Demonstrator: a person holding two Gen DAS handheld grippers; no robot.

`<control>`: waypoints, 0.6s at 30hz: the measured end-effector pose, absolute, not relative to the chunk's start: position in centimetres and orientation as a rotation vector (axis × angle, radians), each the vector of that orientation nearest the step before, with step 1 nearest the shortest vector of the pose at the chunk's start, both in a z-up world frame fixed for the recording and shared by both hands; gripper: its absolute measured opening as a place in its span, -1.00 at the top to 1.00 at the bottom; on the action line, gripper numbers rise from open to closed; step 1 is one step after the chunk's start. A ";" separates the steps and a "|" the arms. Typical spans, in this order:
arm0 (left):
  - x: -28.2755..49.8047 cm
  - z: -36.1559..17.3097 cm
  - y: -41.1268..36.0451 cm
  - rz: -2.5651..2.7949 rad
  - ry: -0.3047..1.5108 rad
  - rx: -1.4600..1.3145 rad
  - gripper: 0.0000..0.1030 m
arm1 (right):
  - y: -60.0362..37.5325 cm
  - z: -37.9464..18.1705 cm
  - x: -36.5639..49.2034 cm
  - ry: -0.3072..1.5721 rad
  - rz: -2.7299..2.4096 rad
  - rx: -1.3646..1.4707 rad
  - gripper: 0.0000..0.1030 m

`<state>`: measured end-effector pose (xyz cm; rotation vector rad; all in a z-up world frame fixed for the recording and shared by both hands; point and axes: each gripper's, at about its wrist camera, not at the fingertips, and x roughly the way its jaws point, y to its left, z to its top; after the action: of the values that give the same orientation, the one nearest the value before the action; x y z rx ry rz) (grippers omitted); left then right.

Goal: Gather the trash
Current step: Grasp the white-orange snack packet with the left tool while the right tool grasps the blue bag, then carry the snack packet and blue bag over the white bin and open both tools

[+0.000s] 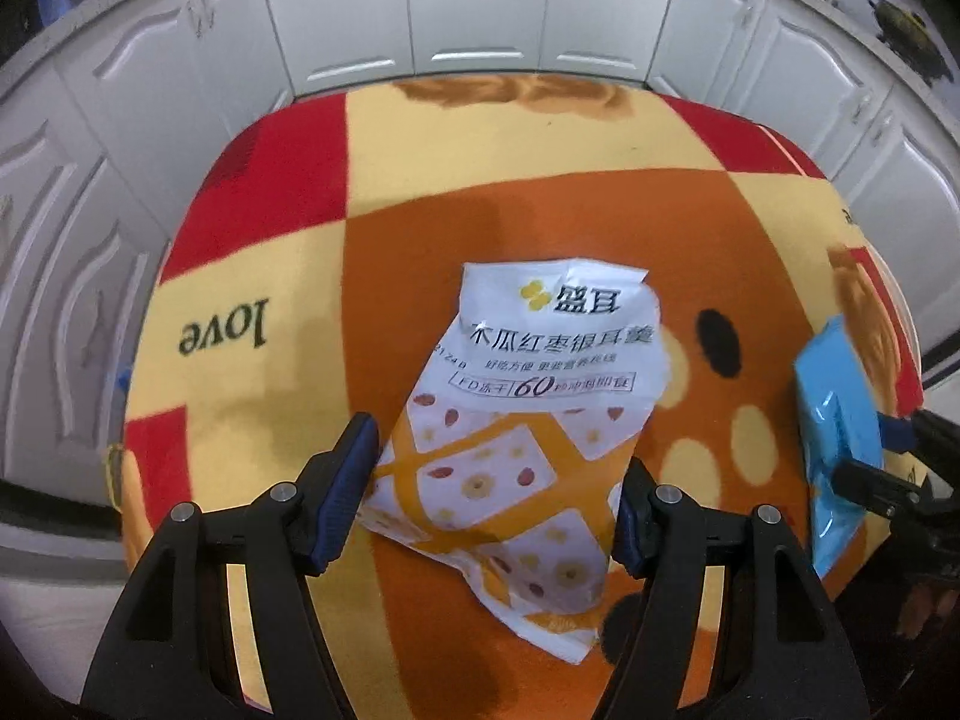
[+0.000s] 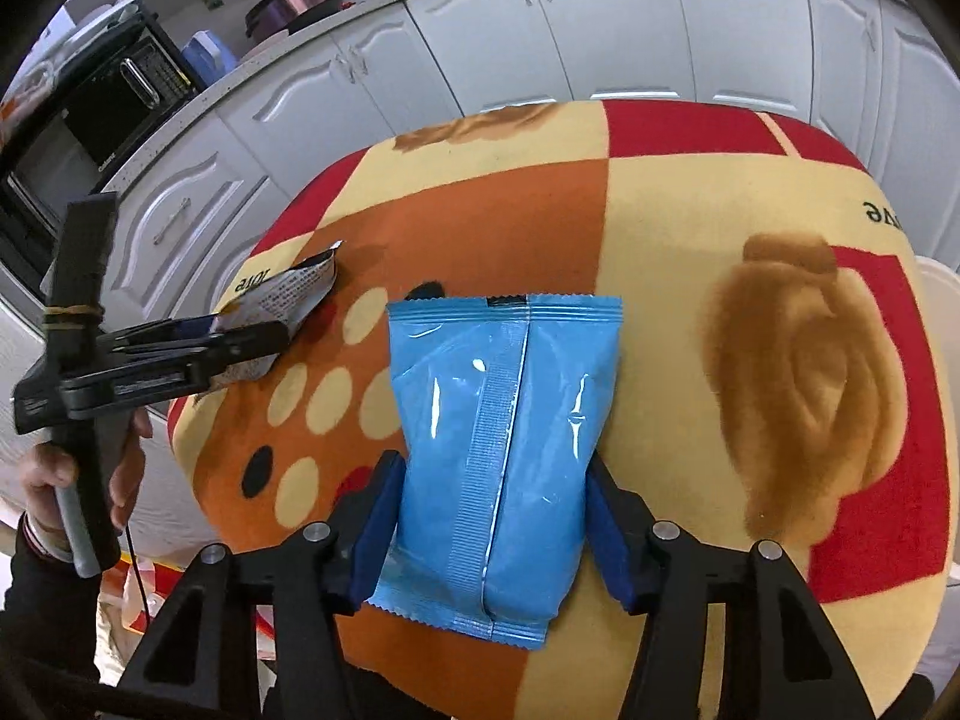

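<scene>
A crumpled white and orange snack wrapper [image 1: 528, 420] with Chinese print lies on the patterned cloth [image 1: 252, 324]. My left gripper [image 1: 498, 468] straddles its lower part; both blue pads touch its edges, so the jaws grip it. A blue sealed packet [image 2: 510, 438] lies between the fingers of my right gripper [image 2: 492, 474], whose pads press its sides. The blue packet also shows at the right edge of the left wrist view [image 1: 840, 414]. The left gripper with the wrapper [image 2: 282, 300] shows at the left of the right wrist view.
The red, yellow and orange cloth [image 2: 720, 240] covers a round table. White cabinets [image 1: 480, 6] curve behind it. A counter holds a black microwave [image 2: 90, 120] and pots at the left. A person's hand [image 2: 54, 474] holds the left gripper's handle.
</scene>
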<state>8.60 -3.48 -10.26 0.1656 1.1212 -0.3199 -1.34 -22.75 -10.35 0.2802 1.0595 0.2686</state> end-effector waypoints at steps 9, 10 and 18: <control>6.5 -8.1 -4.0 -0.313 1.052 0.080 -0.08 | -23.6 -8.7 -2.0 1.012 0.310 0.276 -0.01; 6.1 -7.6 -4.3 -0.320 1.037 0.079 -0.08 | -23.9 -8.5 -2.1 1.005 0.307 0.277 -0.01; 3.9 -5.6 -8.4 -0.371 0.987 0.088 -0.08 | -27.0 -6.7 -3.2 0.949 0.251 0.293 -0.01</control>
<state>3.88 -8.41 -5.60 0.0883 0.9870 -0.3712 -3.19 -26.99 -6.66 0.2928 0.9486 0.2513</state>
